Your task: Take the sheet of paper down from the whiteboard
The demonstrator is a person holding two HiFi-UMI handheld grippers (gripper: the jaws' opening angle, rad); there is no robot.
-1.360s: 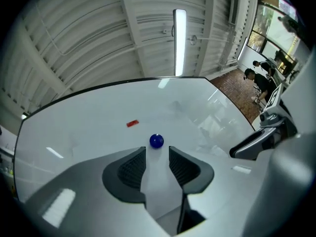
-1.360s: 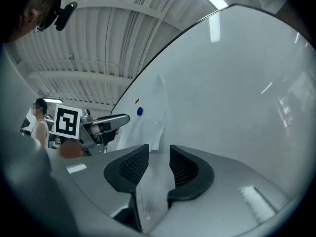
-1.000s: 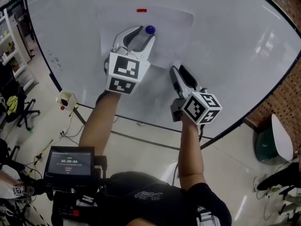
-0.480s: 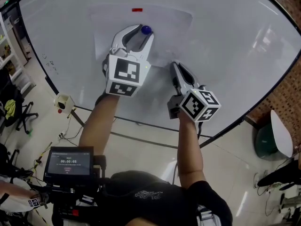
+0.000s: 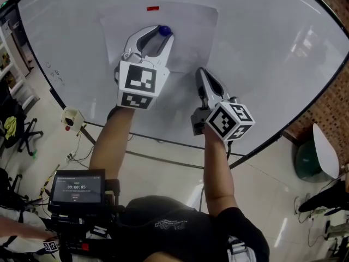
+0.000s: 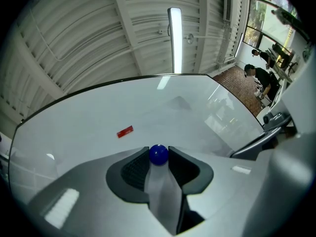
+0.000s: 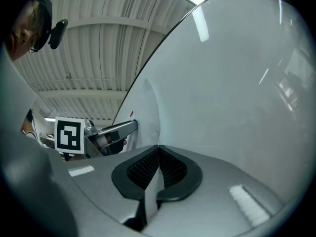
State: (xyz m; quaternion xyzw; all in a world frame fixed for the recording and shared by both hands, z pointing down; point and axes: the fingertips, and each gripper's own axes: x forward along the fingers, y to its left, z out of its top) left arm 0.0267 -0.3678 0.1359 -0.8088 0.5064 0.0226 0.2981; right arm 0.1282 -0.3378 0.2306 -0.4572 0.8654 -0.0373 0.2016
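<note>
Two magnets sit on the white sheet of paper [image 5: 182, 34] that lies against the whiteboard [image 5: 272, 64]: a red strip magnet [image 5: 153, 7] at its top edge and a blue ball magnet [image 6: 158, 154] lower down. My left gripper [image 5: 159, 37] is closing its jaws around the blue ball magnet, and the pads touch its sides. My right gripper [image 7: 158, 151] has its jaws together, clamped on the sheet's lower right corner, which stands off the board.

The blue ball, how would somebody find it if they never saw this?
Look at the big whiteboard, then the sheet of paper on it. The blue ball sits on the paper, between the left gripper's closing jaws; it is round, unlike the flat red strip above.
</note>
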